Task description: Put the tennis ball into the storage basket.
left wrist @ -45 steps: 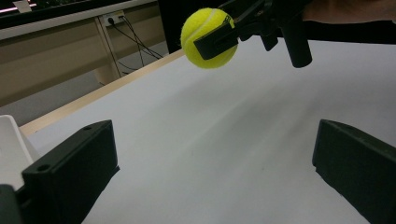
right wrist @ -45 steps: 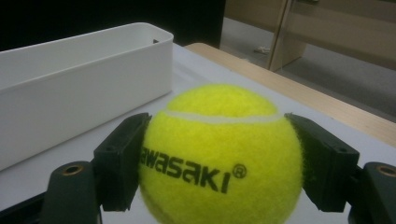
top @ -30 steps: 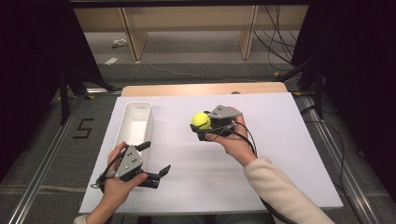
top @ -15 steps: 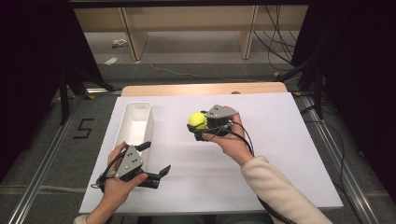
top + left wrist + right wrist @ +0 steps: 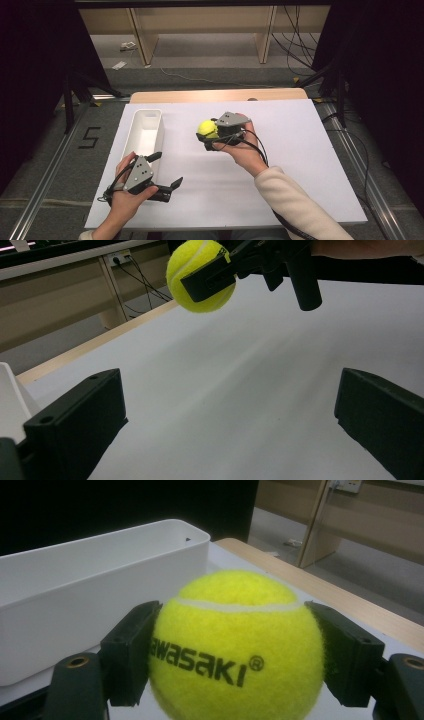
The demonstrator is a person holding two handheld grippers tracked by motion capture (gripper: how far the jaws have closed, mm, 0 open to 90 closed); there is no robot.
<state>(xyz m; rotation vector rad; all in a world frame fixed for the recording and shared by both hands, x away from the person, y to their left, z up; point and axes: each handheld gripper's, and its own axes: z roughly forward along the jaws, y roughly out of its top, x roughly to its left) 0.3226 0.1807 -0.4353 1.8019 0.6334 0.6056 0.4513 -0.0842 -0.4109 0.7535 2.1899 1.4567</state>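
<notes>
A yellow tennis ball (image 5: 205, 128) is clamped between the jaws of my right gripper (image 5: 207, 132), held above the middle of the white table (image 5: 300, 150). In the right gripper view the ball (image 5: 235, 645) carries black lettering, and one black pad (image 5: 131, 650) presses on each side of it. My left gripper (image 5: 166, 170) rests open near the table's front left, with nothing between its jaws. From the left gripper view (image 5: 230, 420) the ball (image 5: 192, 262) hangs ahead in the other gripper (image 5: 270, 260). An empty white bin (image 5: 145, 137) lies left of the ball.
The bin (image 5: 75, 595) is long and narrow and runs front to back along the table's left side, just behind my left hand. A wooden strip (image 5: 215, 95) edges the table's far side. Shelving legs and cables stand on the floor beyond.
My right gripper has drifted slightly left toward the bin with the ball held in it. The left gripper has stayed where it was.
</notes>
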